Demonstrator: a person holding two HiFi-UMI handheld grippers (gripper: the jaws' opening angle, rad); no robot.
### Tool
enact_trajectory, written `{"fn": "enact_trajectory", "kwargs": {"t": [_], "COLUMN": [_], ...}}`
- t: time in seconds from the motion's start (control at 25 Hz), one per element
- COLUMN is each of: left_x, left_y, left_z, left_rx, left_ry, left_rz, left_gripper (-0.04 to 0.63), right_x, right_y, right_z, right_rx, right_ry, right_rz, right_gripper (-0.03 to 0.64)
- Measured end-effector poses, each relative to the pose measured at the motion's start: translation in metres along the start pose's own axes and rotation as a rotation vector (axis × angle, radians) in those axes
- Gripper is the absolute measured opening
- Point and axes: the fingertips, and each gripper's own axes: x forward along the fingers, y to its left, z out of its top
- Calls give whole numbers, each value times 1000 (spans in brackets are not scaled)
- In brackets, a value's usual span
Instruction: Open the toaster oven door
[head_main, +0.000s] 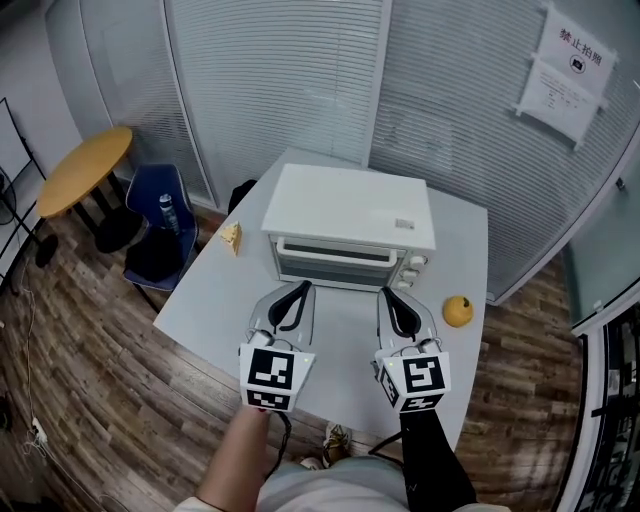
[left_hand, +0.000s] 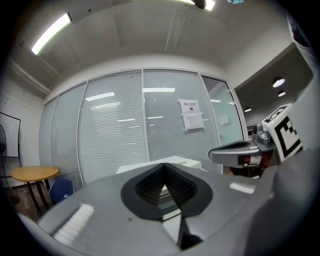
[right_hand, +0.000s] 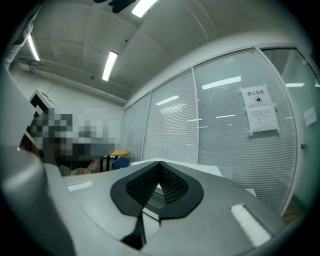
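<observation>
The white toaster oven (head_main: 349, 224) stands in the middle of the pale table (head_main: 455, 243), its glass door closed with the handle bar along the door's top edge and knobs at the right. My left gripper (head_main: 301, 289) hovers just before the door's left half, jaws shut and empty. My right gripper (head_main: 386, 293) hovers before the door's right half, also shut on nothing. In the left gripper view the black pads (left_hand: 150, 187) meet at the tip, the oven's top (left_hand: 187, 161) just beyond. The right gripper view likewise has its pads (right_hand: 172, 187) closed, the oven (right_hand: 202, 169) behind them.
A yellow round fruit (head_main: 457, 311) lies on the table right of the oven, and a yellow wedge (head_main: 232, 237) lies to its left. Off the table's left stand a blue chair (head_main: 152, 232) holding a bottle (head_main: 168, 212) and a round yellow table (head_main: 84, 170). Glass walls with blinds stand behind.
</observation>
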Motion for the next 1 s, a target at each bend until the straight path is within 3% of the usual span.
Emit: {"fn": "enact_trajectory", "kwargs": {"t": [0.48, 0.8, 1.0], "left_x": [96, 139, 153], "left_y": [7, 10, 14], "left_z": [-47, -84, -109], "left_rx": [-50, -53, -76], "left_ry": [97, 210, 280], "left_rz": [-21, -21, 18], "left_gripper": [57, 57, 57], "right_x": [72, 107, 118], "right_y": [-45, -58, -64], "right_z": [-51, -96, -109], "right_rx": [23, 6, 91], "right_ry": [98, 212, 240], "right_rz": [31, 39, 58], "right_gripper": [2, 2, 2]}}
